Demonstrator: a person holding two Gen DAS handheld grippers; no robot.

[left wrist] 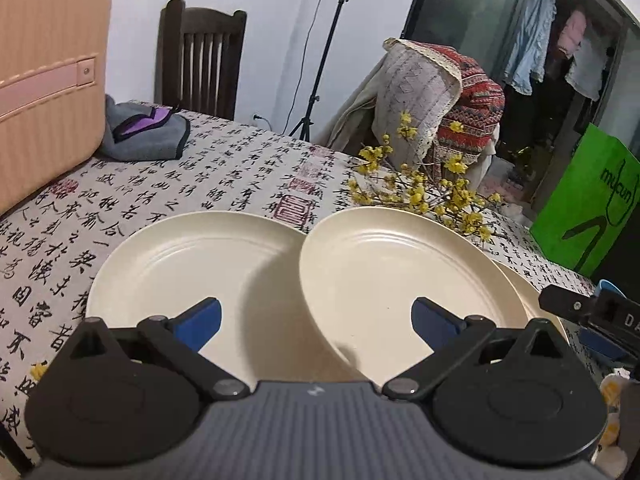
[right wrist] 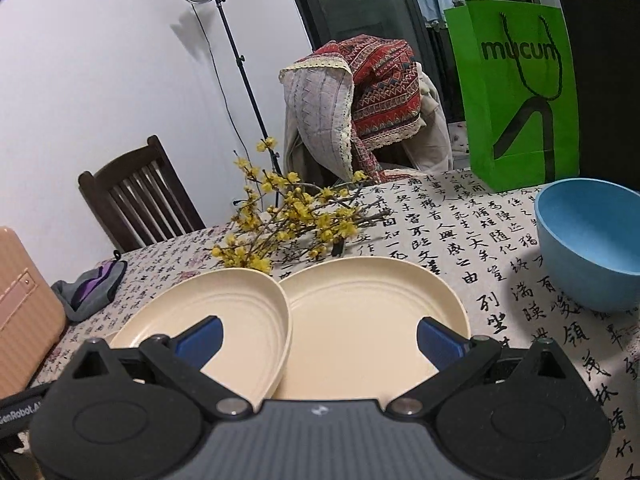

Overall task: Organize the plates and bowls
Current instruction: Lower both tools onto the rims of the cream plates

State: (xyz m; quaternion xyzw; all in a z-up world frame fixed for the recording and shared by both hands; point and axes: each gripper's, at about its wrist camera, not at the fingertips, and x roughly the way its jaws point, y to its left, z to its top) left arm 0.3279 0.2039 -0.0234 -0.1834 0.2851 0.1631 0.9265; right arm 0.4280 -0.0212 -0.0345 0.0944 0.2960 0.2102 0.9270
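At far left on the table (left wrist: 240, 168), covered w/ a calligraphy-print cloth, a pink suitcase (left wrist: 44, 80) is seen, a grey-and-purple cloth (left wrist: 148, 136) just beside it. Near centre, three cream plates are laid out: a left plate (left wrist: 180, 272) flat on the table, a middle plate (left wrist: 400, 272) tilted, its left edge overlapping the left plate's rim, and a right plate (right wrist: 372, 320) partly under the middle one. Yellow flower sprigs (right wrist: 288, 216) lie just beyond the plates. Further right, a blue bowl (right wrist: 592, 240) stands upright – a green paper bag (right wrist: 516, 92) behind it. The left gripper (left wrist: 316, 320) is held wide open over the left and middle plates, nothing gripped; the right gripper (right wrist: 320, 340) is likewise wide open and empty over the middle and right plates.
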